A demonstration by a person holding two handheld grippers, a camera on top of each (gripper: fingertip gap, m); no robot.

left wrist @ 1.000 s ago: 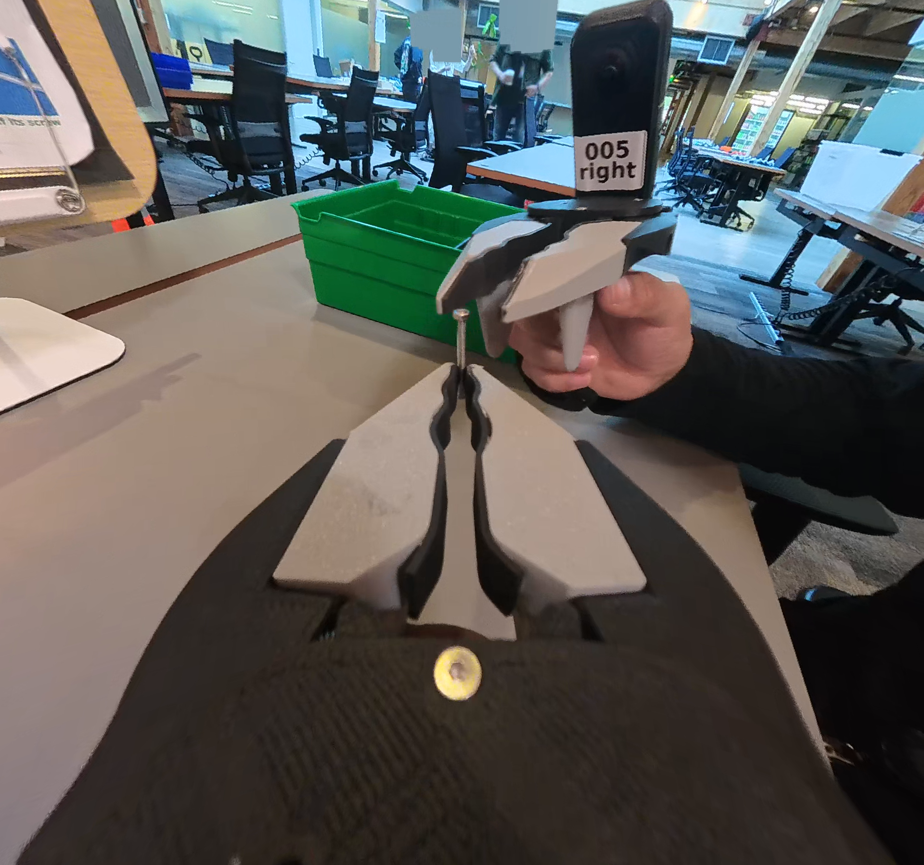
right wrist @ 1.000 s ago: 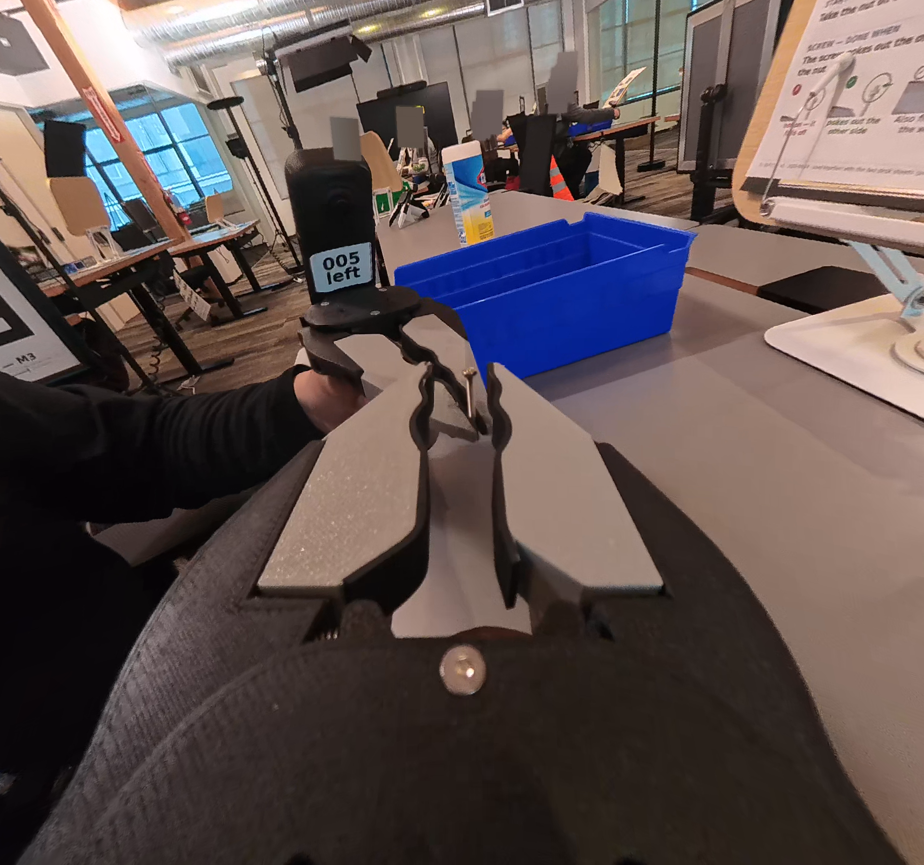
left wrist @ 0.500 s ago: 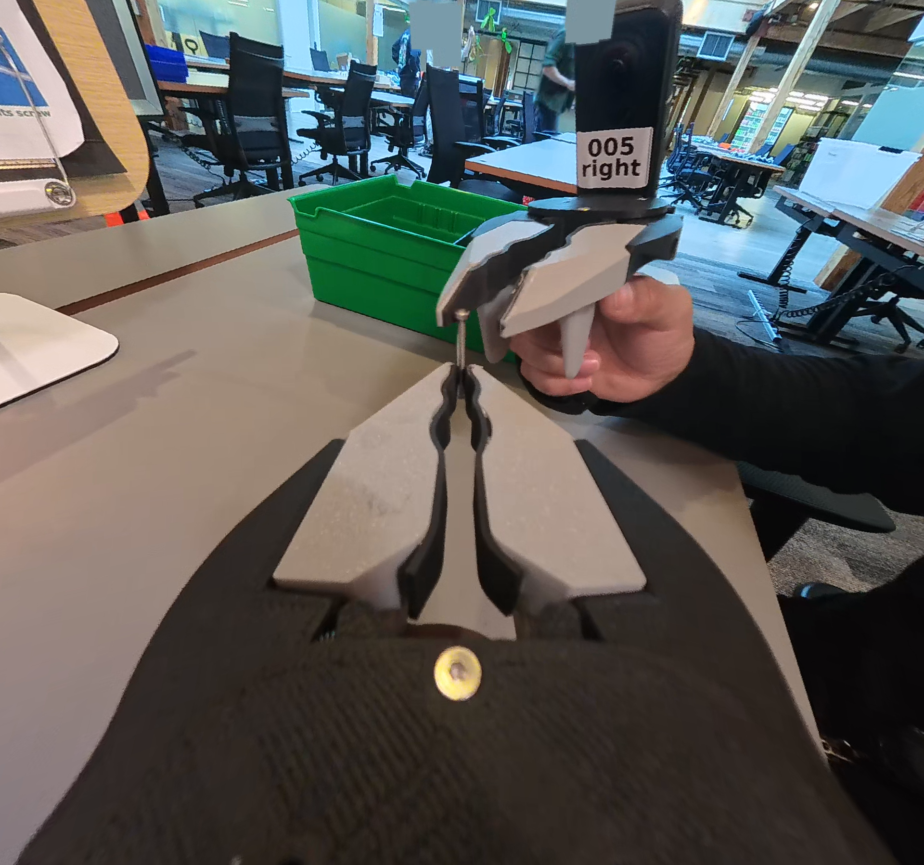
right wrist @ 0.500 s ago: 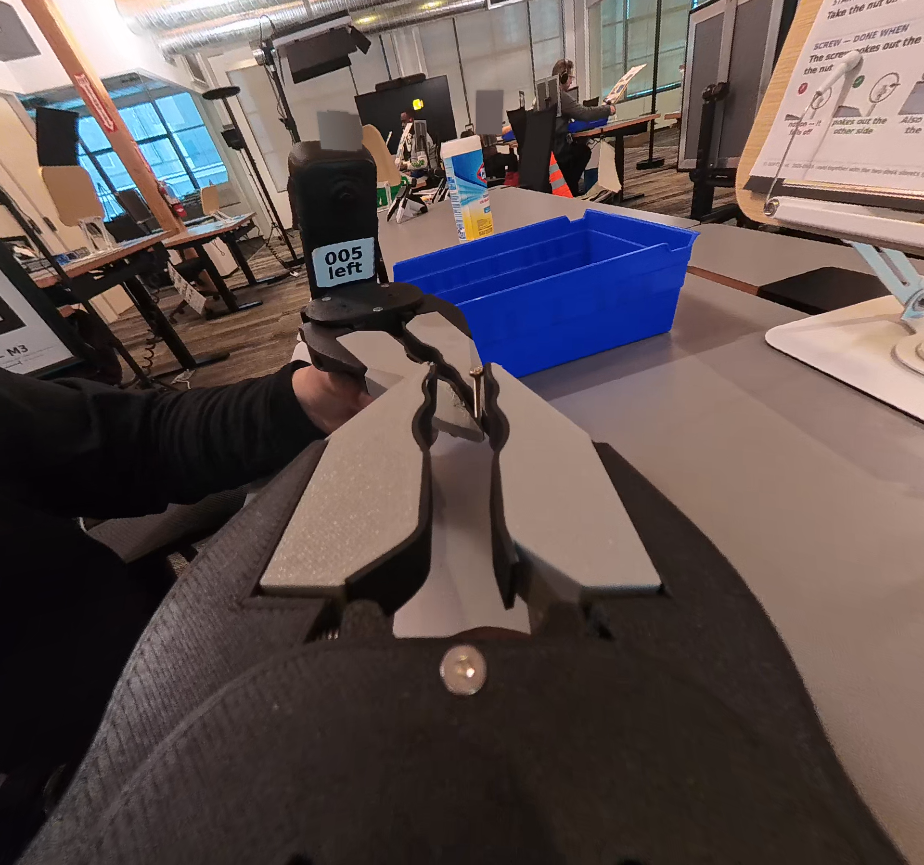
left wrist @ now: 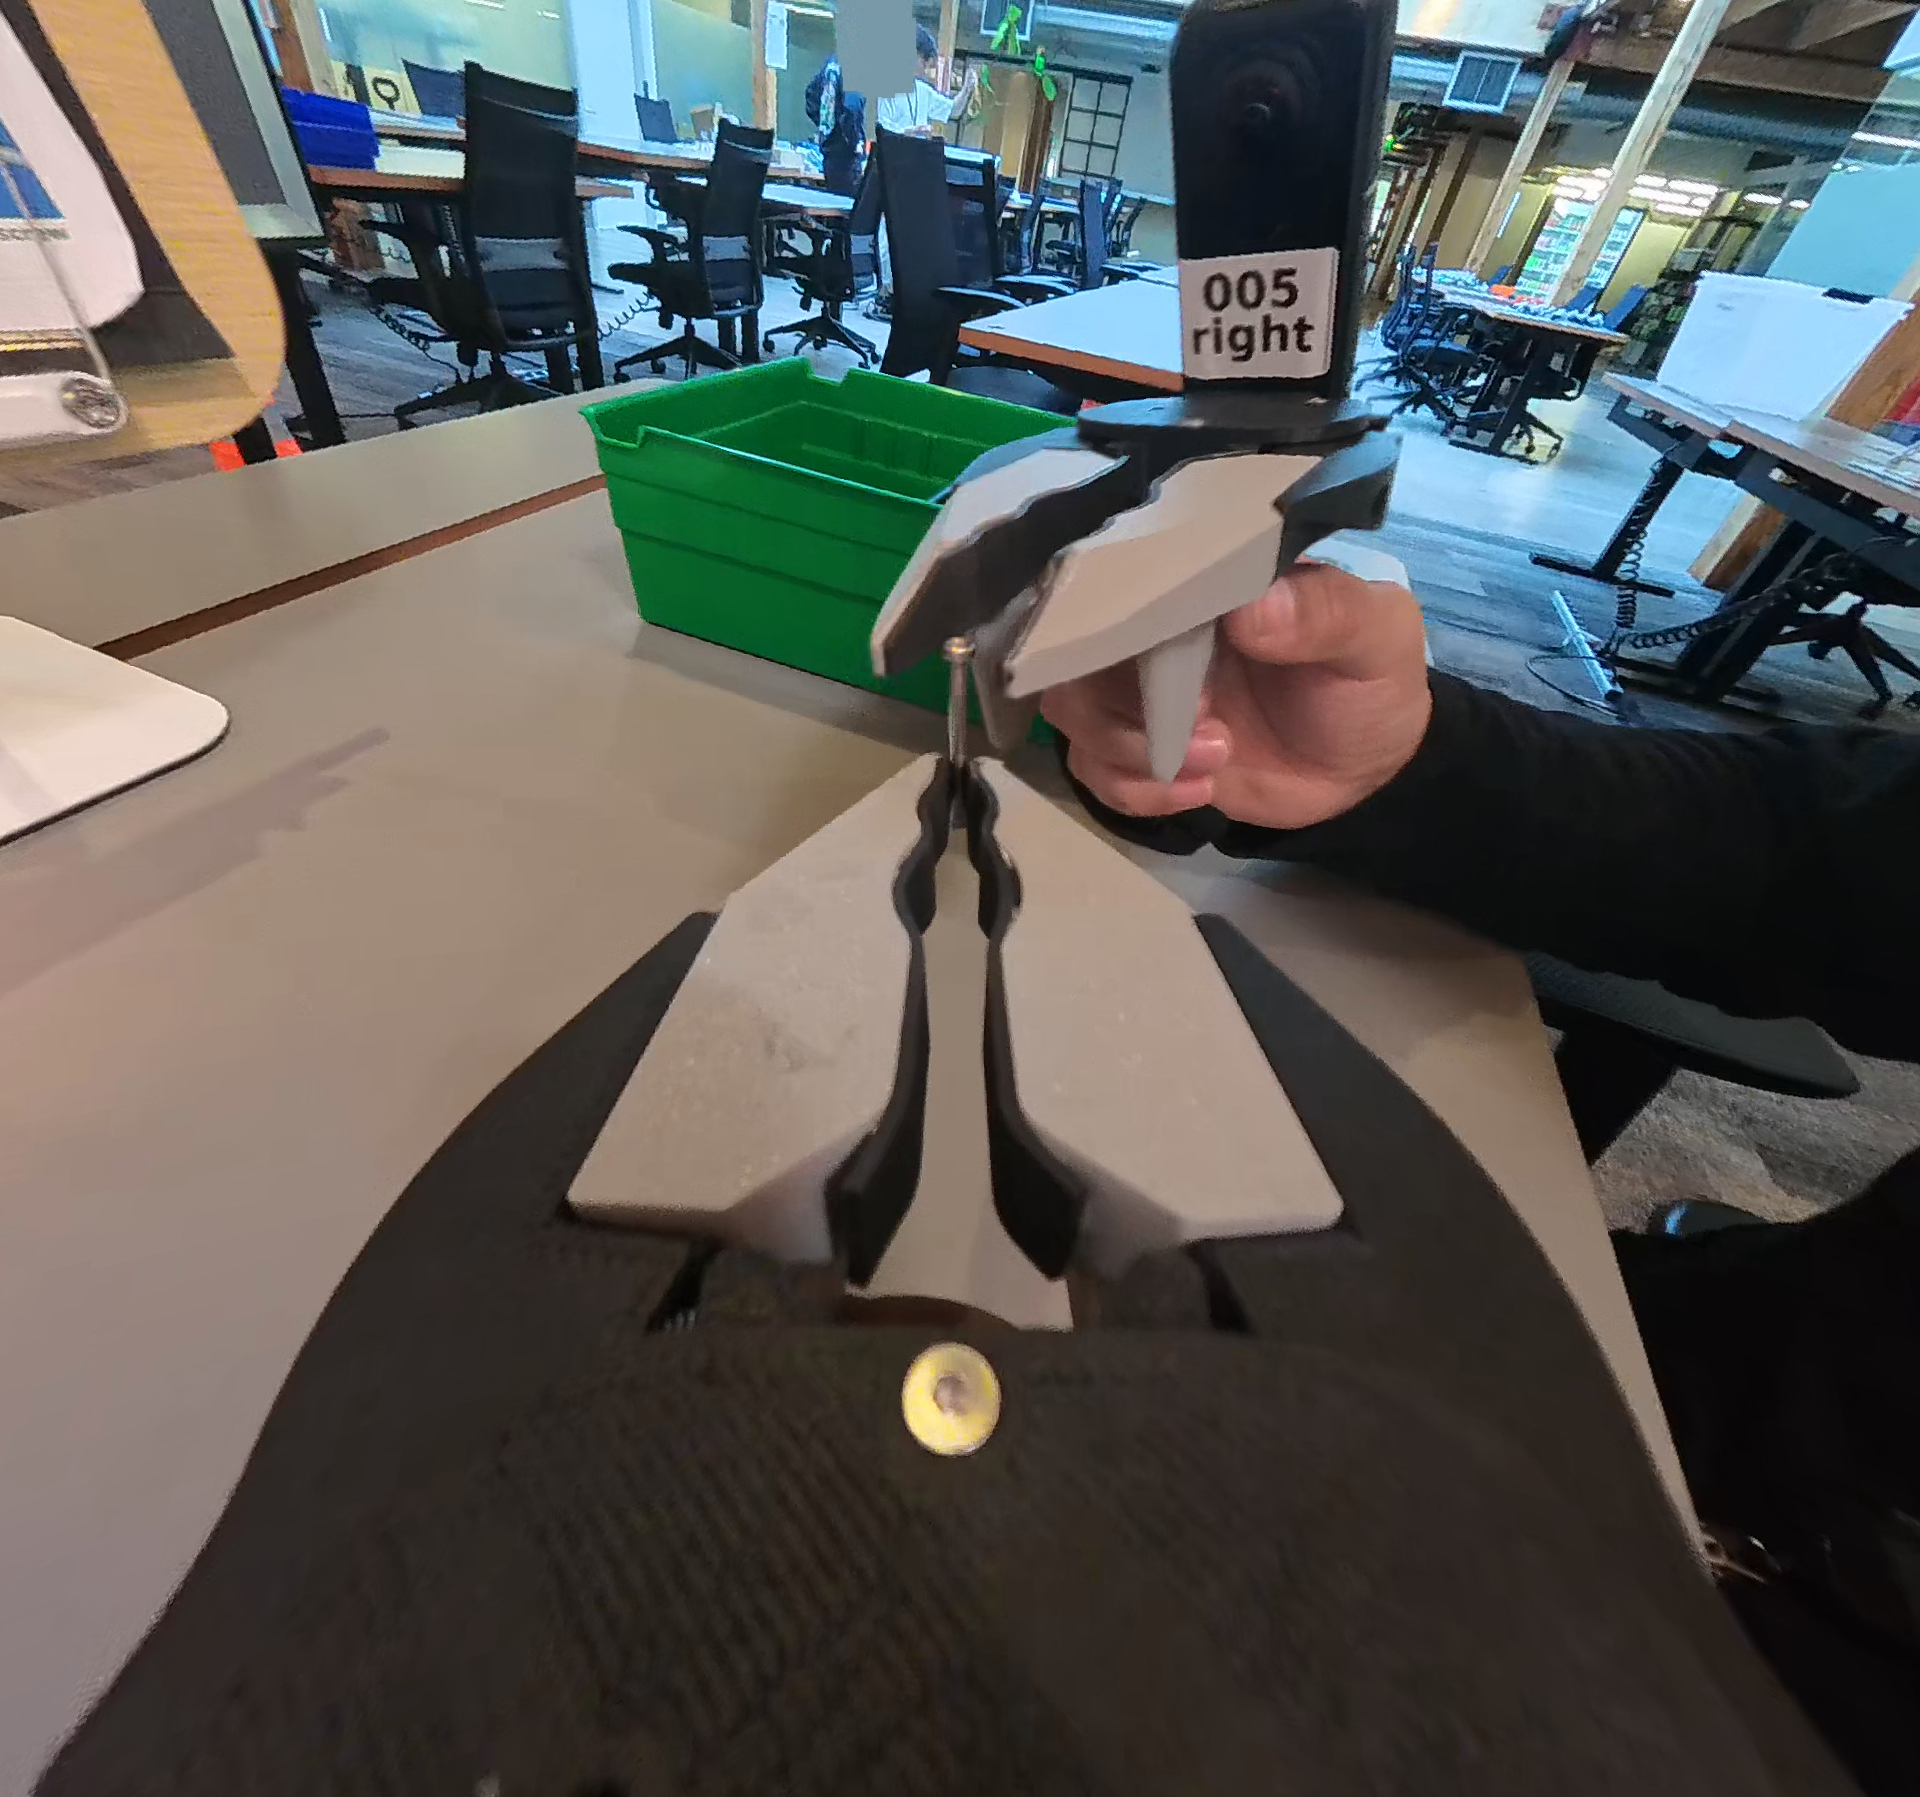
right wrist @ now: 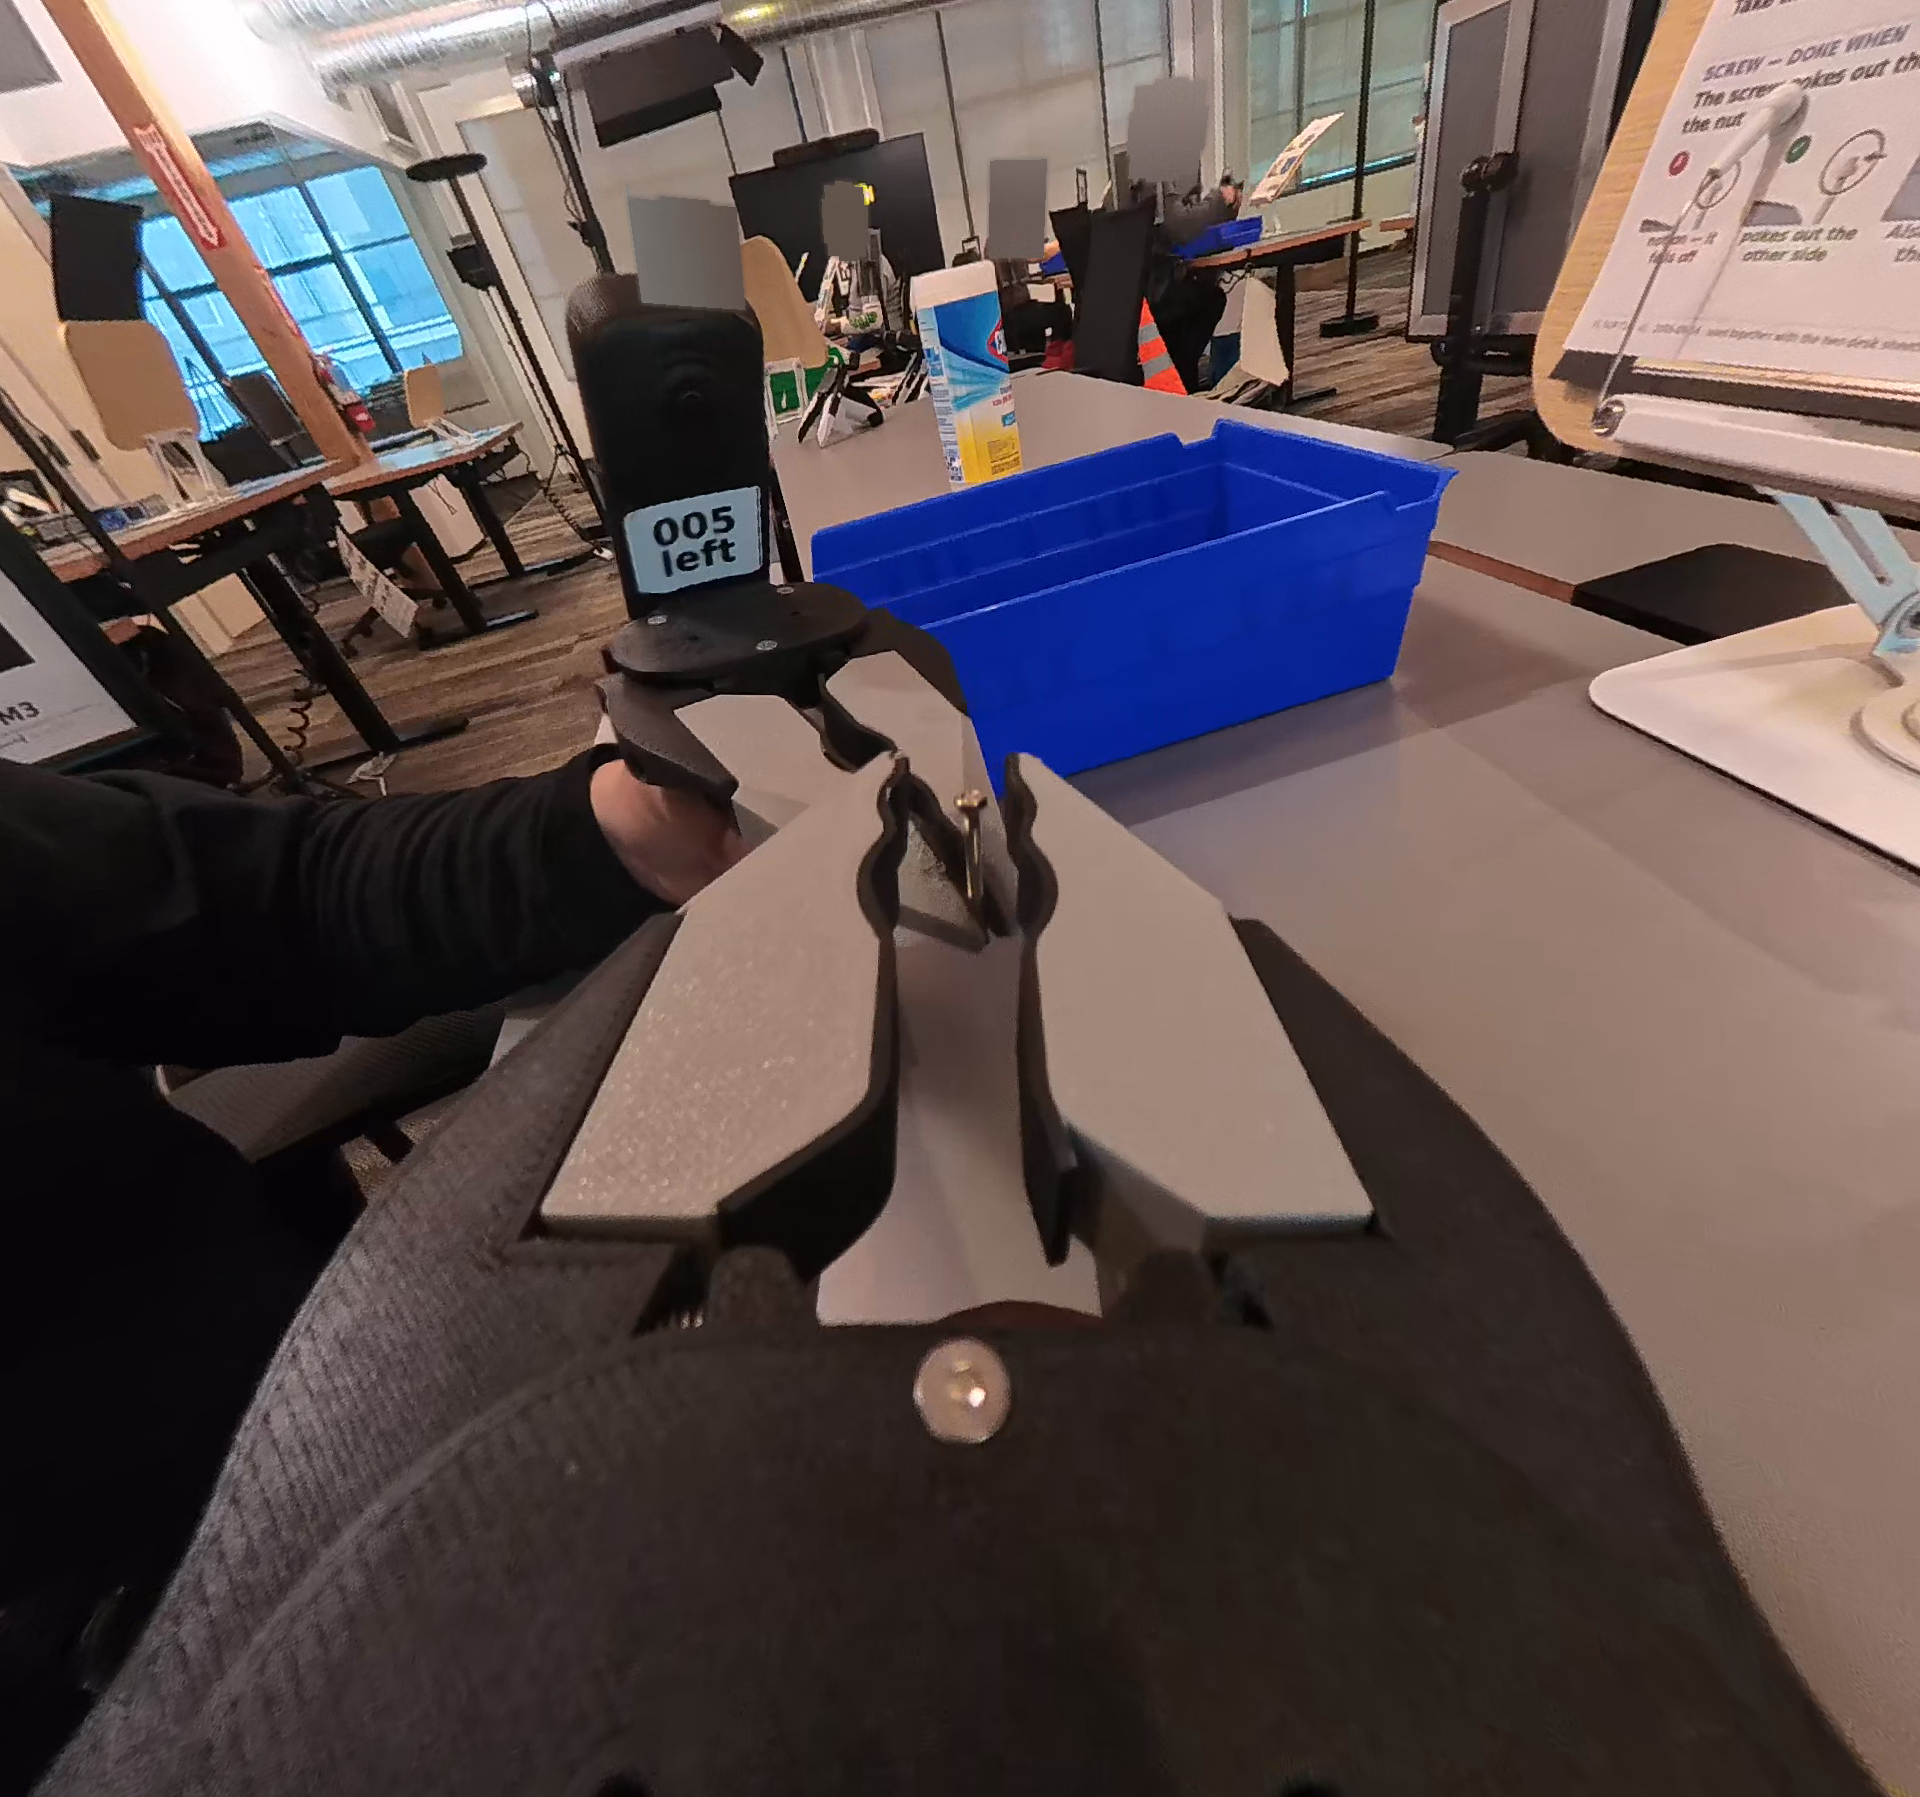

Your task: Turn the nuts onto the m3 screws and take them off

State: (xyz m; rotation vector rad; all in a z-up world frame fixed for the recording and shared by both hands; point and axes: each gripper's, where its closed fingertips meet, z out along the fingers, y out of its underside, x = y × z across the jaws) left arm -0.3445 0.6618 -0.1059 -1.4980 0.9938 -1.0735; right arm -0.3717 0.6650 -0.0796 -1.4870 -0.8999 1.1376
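Left wrist view: left gripper [left wrist: 958,791] pinches screw [left wrist: 957,708] by lower end, shaft upright, head on top. Right gripper [left wrist: 961,651] spread, fingertips flanking screw head from beyond. Nut not visible, perhaps hidden at tips. Green bin [left wrist: 748,511] behind, blue bin [right wrist: 1143,604] opposite.

My left camera sits right behind my left tongs [left wrist: 958,791] and looks along them, over the table [left wrist: 343,916] to the green bin [left wrist: 769,542]. My right camera sits right behind my right tongs [right wrist: 956,812] and looks toward the blue bin [right wrist: 1143,604]. The two cameras face each other, very close. Both see the screw [left wrist: 957,698] between them.
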